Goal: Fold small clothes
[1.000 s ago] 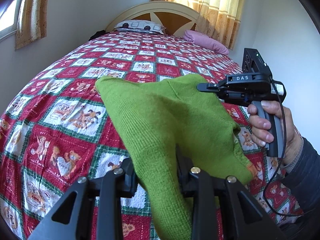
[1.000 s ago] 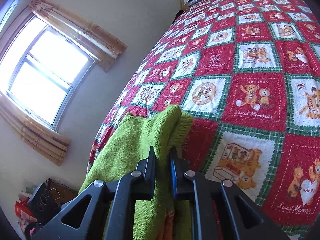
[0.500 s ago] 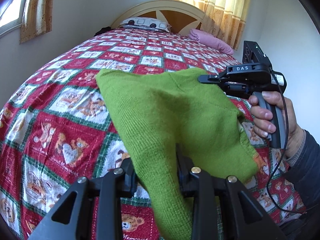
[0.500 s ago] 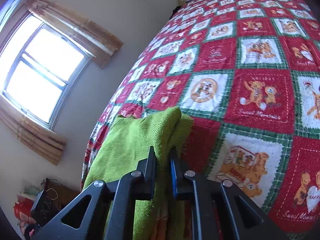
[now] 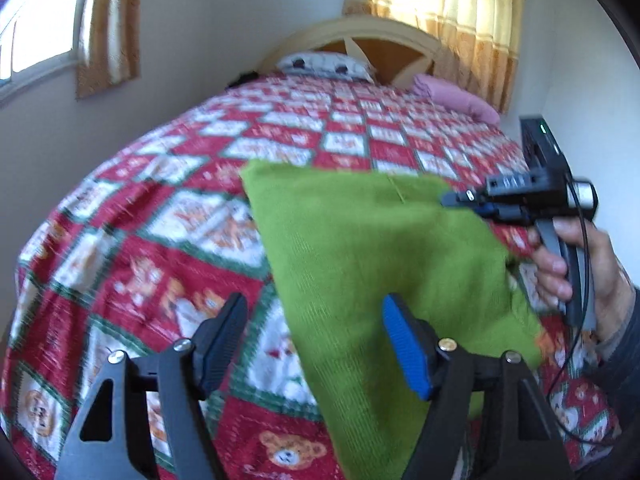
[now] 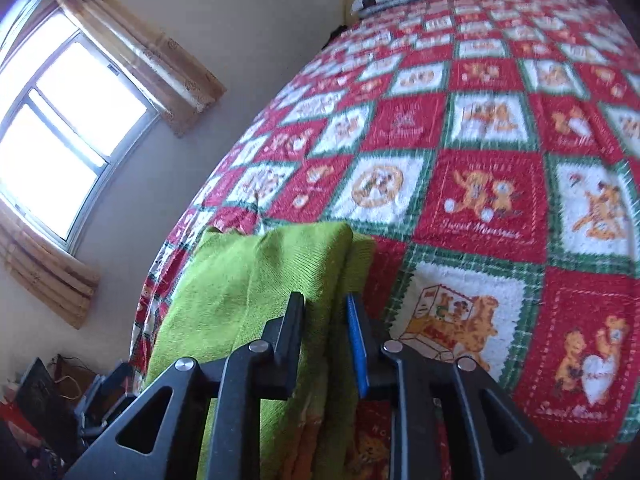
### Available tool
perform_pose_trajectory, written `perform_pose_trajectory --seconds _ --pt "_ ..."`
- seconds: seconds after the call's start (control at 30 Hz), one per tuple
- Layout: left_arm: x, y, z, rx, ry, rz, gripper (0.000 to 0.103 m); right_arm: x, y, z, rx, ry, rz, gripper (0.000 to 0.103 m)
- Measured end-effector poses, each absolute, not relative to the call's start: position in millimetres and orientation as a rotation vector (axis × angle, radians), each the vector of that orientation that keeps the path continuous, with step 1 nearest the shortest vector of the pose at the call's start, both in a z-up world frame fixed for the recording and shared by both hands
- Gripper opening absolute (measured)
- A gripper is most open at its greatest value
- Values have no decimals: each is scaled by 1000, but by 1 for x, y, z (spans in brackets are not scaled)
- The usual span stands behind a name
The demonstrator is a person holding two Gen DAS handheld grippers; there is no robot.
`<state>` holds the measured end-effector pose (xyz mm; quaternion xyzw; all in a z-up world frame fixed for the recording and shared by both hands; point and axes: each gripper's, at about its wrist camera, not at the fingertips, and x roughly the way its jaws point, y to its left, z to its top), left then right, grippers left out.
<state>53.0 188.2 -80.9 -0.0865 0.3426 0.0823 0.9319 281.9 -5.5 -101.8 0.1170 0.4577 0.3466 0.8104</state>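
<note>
A green knitted garment (image 5: 360, 248) lies stretched over the red and white patchwork quilt (image 5: 160, 240) near the bed's foot. My left gripper (image 5: 314, 340) is open and its jaws are still opening; the garment's near edge runs between them, and the pads stand clear of it. In the left wrist view my right gripper (image 5: 452, 200), held by a hand (image 5: 580, 264), sits at the garment's far right corner. In the right wrist view the right gripper (image 6: 326, 320) has a folded edge of the green garment (image 6: 260, 272) filling its narrow gap, the jaws just beginning to open.
A white patterned pillow (image 5: 320, 65) and a pink pillow (image 5: 460, 98) lie by the headboard (image 5: 380, 36). A window (image 6: 60, 128) with curtains is on the left wall. Clutter (image 6: 48, 400) sits on the floor beside the bed. A cable (image 5: 576, 360) hangs from the right gripper.
The left jaws have sprung wide apart and let go of the garment's edge. The right jaws have parted slightly around the fold. Both views have tilted a little and are blurred.
</note>
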Motion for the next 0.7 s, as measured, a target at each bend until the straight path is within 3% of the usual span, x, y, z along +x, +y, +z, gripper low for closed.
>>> perform_pose_trajectory --seconds 0.07,0.13,0.17,0.2,0.3,0.4,0.7 --pt "59 191 -75 -147 678 203 82 264 -2 -85 202 925 767 24" --pt "72 193 -79 -93 677 252 82 243 2 -72 168 888 818 34" --pt "80 194 -83 -62 686 284 82 230 5 -66 144 867 857 45" --pt "86 196 -87 -48 695 302 82 220 9 -64 118 851 879 47" --pt "98 202 -98 -67 705 318 82 194 25 -71 -37 885 884 46" --pt "101 202 -105 -83 725 314 83 186 30 -92 -179 933 766 25" --pt "109 171 -114 -45 746 326 83 179 6 -109 -239 941 639 24"
